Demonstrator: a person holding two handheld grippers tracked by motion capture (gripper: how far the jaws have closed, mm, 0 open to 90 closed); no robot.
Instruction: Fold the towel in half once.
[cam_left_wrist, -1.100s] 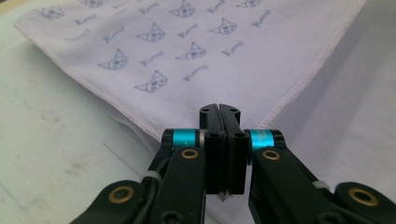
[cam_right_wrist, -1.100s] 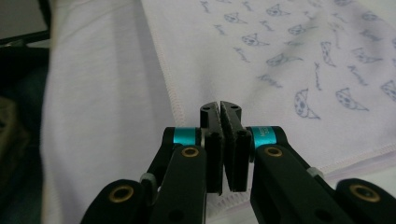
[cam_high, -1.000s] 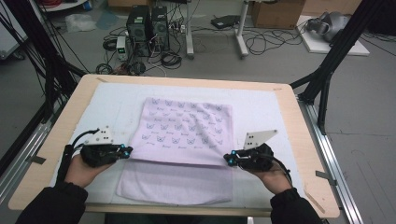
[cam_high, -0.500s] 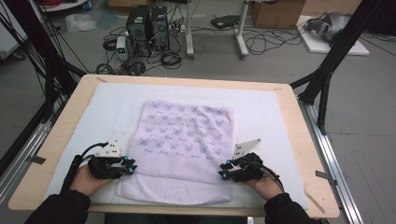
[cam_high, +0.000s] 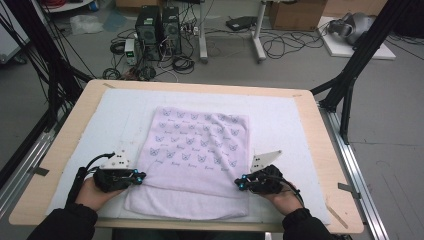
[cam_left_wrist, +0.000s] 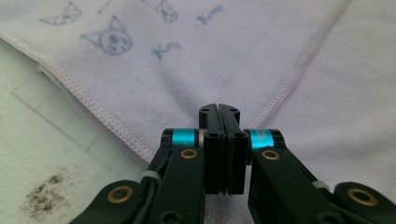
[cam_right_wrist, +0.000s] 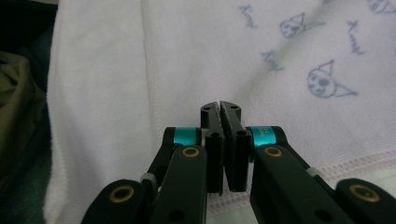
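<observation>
High view, towel position: the lilac towel (cam_high: 200, 160) lies flat at the middle of the table (cam_high: 320, 145), on a white mat (cam_high: 280, 125), its long axis running from near edge to far edge. Its near part shows a plain face with a printed layer overlapping it.
High view, grippers: the left gripper (cam_high: 131, 178) sits at the towel's left edge and the right gripper (cam_high: 243, 182) at its right edge, both toward the near edge and pointing inward at each other. Each hand is equally close to its own side.
Left gripper view, jaw state: the 2 jaws of the left gripper (cam_left_wrist: 219, 111) are pressed together. Towel cloth (cam_left_wrist: 243, 60) lies directly beneath and ahead, with a stitched hem running diagonally to the tip. Whether cloth is caught between the jaws cannot be told.
Right gripper view, jaw state: the right gripper (cam_right_wrist: 219, 108) has its 2 jaws closed, with a thin sliver of gap. The towel (cam_right_wrist: 224, 51) lies under them, 1 hem running ahead from the tip. No cloth can be confirmed between them.
Judgement: any next pinch would take the side edge under each tip.
</observation>
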